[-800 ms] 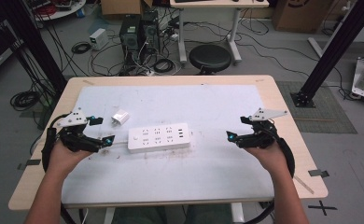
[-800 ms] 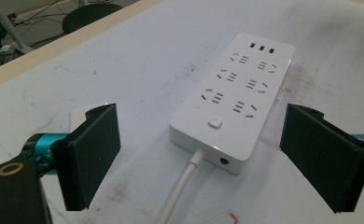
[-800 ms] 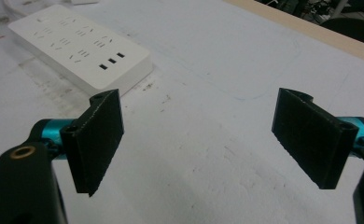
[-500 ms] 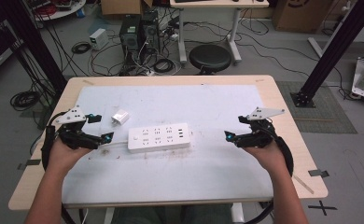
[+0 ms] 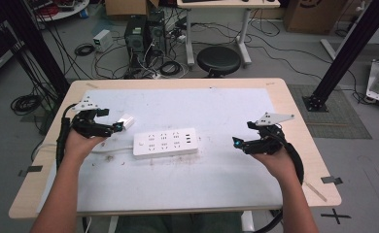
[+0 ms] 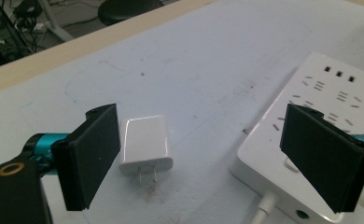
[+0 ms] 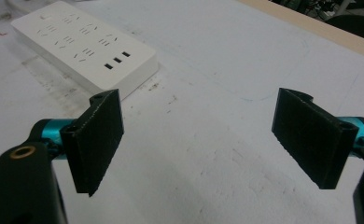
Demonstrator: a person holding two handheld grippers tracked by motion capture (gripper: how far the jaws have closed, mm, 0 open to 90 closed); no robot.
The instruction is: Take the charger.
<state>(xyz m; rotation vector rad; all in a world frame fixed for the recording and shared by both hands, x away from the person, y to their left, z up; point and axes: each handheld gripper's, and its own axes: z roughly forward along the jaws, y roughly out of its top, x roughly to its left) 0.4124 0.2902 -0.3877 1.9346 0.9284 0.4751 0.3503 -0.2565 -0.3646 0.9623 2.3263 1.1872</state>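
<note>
Approach step: the left gripper (image 6: 199, 154), jaws wide and empty, nears the charger (image 6: 146, 142) at the power strip's (image 5: 165, 142) ten o'clock, probably to grasp it next; the right gripper (image 7: 217, 140) hangs open, empty.

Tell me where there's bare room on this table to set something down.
Free: between the power strip and right gripper, plus the strip of mat behind it. Crowded: the left gripper by the white charger.

A lab: computer towers (image 5: 143, 30), tangled floor cables (image 5: 170, 68) and black frame struts (image 5: 349, 48) surround the table (image 5: 294, 121).
</note>
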